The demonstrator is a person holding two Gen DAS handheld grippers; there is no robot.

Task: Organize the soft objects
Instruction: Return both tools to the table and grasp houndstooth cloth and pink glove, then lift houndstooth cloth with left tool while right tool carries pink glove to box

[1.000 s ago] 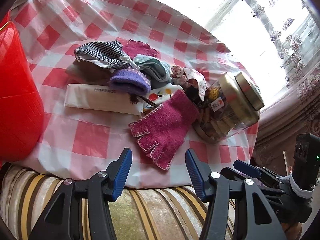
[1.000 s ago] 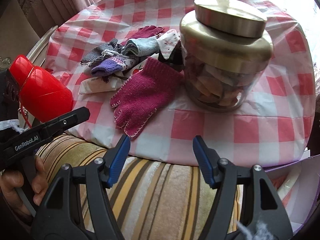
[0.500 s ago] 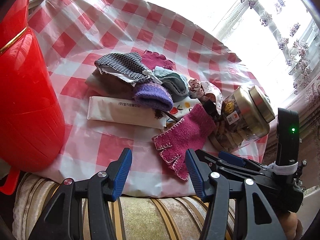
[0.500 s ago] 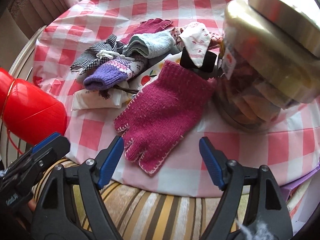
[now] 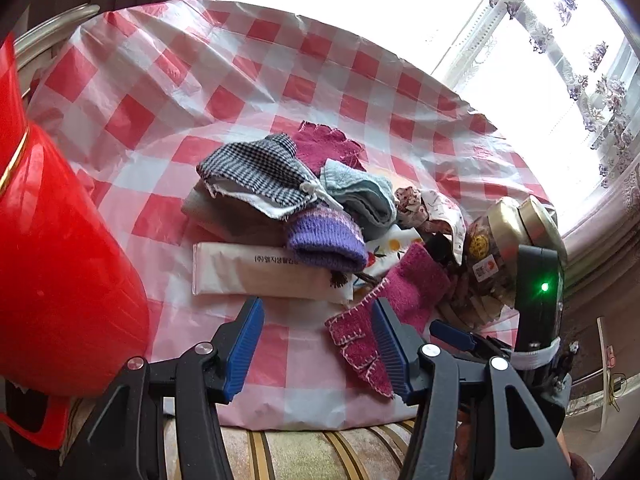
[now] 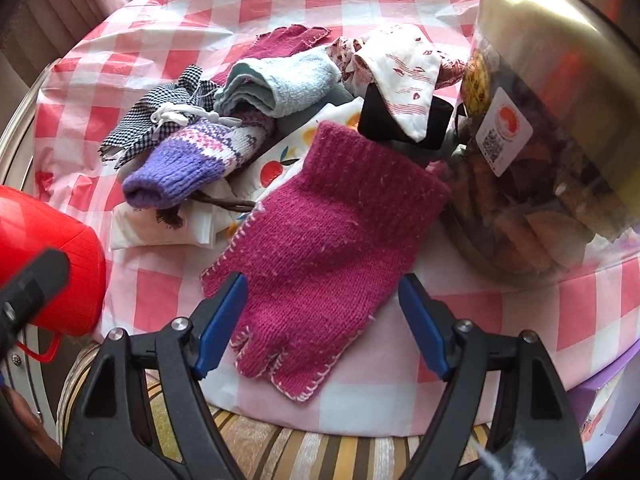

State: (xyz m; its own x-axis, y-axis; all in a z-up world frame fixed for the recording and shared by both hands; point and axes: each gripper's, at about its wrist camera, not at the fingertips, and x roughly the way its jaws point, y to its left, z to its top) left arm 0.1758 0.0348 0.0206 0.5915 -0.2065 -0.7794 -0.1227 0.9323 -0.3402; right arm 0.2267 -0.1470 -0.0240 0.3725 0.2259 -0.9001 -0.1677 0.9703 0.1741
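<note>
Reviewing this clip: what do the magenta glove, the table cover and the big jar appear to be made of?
Magenta glove: knitted yarn, probably wool or acrylic; ribbed cuff, fuzzy surface, pale blanket stitching along edges.
Table cover: thin glossy plastic sheet, judging by its sheen and sharp creases.
Jar: clear body, glass or plastic unclear; brushed gold-toned lid, likely metal.

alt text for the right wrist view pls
The open right gripper frames the finger end of a magenta knit glove lying on a red-checked tablecloth. Behind it sits a pile of socks and cloths, with a gold-lidded jar on the right.
</note>
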